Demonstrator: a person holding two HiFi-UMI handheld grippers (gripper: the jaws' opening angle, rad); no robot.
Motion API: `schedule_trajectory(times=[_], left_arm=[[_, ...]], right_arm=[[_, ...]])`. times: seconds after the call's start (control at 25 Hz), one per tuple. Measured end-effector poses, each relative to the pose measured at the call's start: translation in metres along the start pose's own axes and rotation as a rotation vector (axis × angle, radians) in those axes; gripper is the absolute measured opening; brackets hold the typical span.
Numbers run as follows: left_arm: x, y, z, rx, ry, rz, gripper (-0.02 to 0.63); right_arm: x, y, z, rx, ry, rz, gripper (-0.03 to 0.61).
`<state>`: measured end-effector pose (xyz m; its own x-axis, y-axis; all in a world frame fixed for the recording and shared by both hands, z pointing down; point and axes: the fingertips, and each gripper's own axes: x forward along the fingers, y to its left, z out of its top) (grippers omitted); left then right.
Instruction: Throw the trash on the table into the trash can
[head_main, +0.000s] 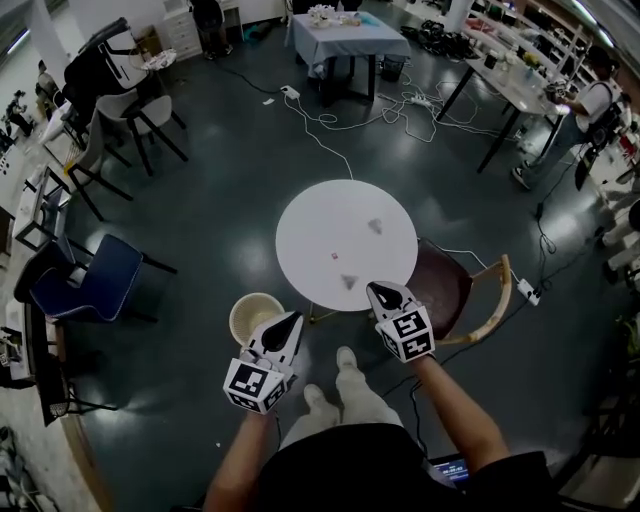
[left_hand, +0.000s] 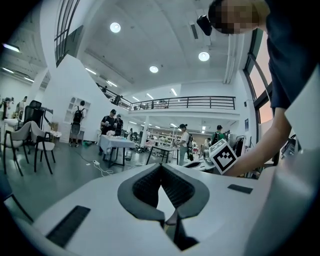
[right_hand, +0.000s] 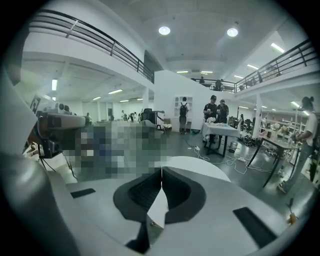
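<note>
Holds left gripper and right gripper closed, empty, with the nearest small grey crumpled scrap on the round white table just left of the right gripper's tips.

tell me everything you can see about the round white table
The round white table has a smooth, level top and stands on the dark glossy floor; its support is hidden beneath. Three scraps lie on it: one crumpled grey piece at far right, a second grey piece near the front edge, and a tiny reddish bit between them. A cream round bin stands by its front left edge, a dark brown chair at its right.
</note>
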<state>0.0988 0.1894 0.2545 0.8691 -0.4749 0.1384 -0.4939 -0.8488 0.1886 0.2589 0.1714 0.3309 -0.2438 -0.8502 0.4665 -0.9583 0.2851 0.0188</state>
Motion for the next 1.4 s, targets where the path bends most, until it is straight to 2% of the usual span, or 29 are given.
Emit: schedule_trajectory(times=[0.6,0.76,0.8,0.84,0.88,1.12,1.4], left_arm=[[0.066,0.058,-0.048,-0.066,0.1,0.16,0.015],[0.075,0.068,-0.066,-0.103,0.12,0.21,0.015],[0.074,0.072,-0.069,-0.112,0.123,0.226,0.015],[0.073,0.075,-0.071,-0.122,0.126,0.242,0.015],[0.073,0.078,-0.074,-0.131,0.13,0.256,0.015],[0.073,0.092,-0.097,-0.162,0.165,0.301,0.015],[0.079,0.094,-0.118,-0.208,0.18,0.345,0.015]], right_arm=[[0.133,-0.057,-0.096,-0.005,0.227,0.154,0.018],[0.159,-0.073,-0.119,-0.023,0.269,0.156,0.021],[0.167,-0.073,-0.123,-0.024,0.277,0.161,0.046],[0.174,-0.073,-0.13,-0.02,0.294,0.172,0.131],[0.181,-0.072,-0.138,-0.013,0.314,0.186,0.179],[0.213,-0.064,-0.173,-0.024,0.385,0.234,0.187],[0.235,-0.067,-0.198,-0.051,0.428,0.235,0.196]])
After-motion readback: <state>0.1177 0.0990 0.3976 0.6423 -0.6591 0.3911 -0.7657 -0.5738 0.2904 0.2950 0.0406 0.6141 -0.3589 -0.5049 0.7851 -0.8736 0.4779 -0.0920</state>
